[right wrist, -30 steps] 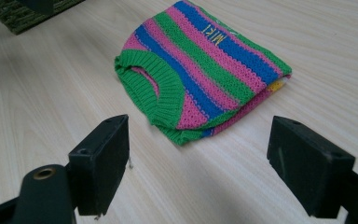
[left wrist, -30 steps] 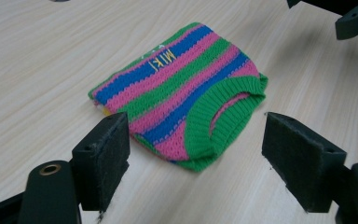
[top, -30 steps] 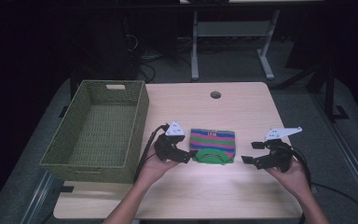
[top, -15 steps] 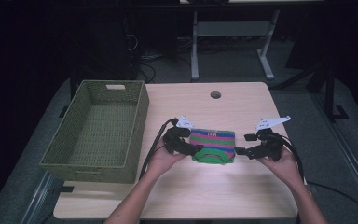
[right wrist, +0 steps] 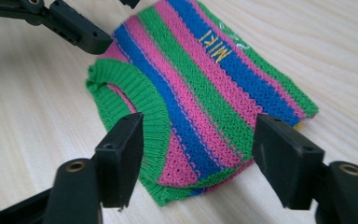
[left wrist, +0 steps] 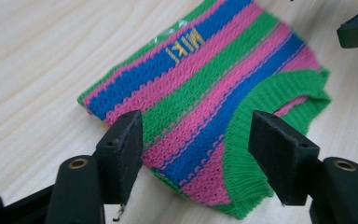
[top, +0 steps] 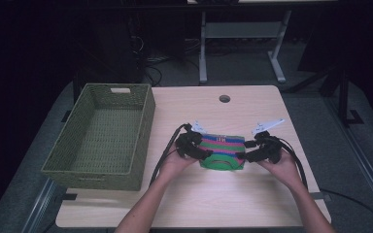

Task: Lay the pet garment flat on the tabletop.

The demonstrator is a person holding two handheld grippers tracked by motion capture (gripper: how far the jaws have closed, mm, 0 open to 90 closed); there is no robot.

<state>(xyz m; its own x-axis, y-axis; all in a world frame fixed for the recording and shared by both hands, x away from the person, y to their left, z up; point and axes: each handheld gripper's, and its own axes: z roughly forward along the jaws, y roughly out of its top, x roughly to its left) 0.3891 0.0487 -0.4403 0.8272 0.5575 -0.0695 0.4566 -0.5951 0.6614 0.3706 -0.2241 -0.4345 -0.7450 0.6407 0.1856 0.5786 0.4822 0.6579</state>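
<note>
Striped knit garment [top: 222, 150] lying flat, seemingly folded.

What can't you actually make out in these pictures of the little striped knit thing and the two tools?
- Underside of the striped knit garment: it lies flat on the table, which hides it.
- Its yellow lettering: too small to read in the high view.
- Its nearest edge: partly behind the left tool in the left gripper view and behind the right tool in the right gripper view.
- Green basket: its near inside wall is hidden by its own rim.
</note>
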